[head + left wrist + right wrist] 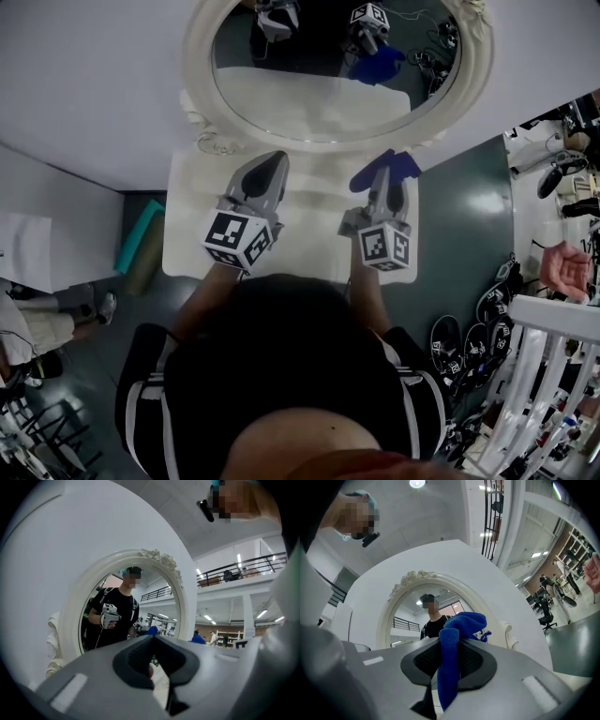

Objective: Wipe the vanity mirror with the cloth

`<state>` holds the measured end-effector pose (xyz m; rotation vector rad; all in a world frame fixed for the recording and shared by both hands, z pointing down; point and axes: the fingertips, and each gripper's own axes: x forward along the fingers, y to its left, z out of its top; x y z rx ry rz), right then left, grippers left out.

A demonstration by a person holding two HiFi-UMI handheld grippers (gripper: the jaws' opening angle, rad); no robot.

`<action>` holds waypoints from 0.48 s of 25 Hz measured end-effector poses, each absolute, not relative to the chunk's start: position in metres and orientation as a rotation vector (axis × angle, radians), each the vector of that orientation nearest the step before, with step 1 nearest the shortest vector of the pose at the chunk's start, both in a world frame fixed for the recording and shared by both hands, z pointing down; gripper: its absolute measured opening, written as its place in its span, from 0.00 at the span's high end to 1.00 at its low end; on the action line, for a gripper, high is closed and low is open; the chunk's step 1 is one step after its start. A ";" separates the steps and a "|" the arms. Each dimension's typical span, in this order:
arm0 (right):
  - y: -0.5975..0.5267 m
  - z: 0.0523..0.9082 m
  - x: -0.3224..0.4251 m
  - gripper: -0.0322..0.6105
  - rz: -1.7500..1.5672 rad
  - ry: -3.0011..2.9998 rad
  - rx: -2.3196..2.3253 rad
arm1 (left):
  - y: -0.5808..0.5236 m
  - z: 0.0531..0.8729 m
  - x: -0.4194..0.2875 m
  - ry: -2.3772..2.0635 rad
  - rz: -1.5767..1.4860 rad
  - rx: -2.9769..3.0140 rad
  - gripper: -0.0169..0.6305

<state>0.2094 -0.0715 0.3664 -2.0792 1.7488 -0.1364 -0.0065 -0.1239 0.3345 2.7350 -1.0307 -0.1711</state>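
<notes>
The right claw (451, 638) is pinched shut on a thin fold of the blue cloth (464, 623), just short of the mirror (309, 108), and the left claw (152, 638) is closed on nothing. My worry is that the fold slips out once it drags on glass, or bare jaw tips hit it. The cloth runs lengthwise along the jaws, bunched end toward the mirror.

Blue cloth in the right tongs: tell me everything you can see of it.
The cloth is deep blue with a fine, microfibre-looking weave. The right tongs are shut on it: a bunched wad sticks out past the tips and a narrower strip hangs down between the pads. It is crumpled, not spread flat. In the head view it sits over the white vanity top, just short of the oval mirror, whose glass reflects it. Only the tongs appear to touch it.
</notes>
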 end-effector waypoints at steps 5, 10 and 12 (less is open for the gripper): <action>-0.092 0.362 0.242 0.83 -0.115 1.714 -2.084 | -0.142 0.331 0.022 -1.017 -0.167 2.744 0.96; -0.109 0.385 0.274 0.83 -0.128 1.689 -2.097 | -0.159 0.353 0.053 -0.999 -0.154 2.750 0.96; -0.117 0.386 0.281 0.83 -0.129 1.682 -2.094 | -0.166 0.354 0.061 -0.996 -0.149 2.753 0.96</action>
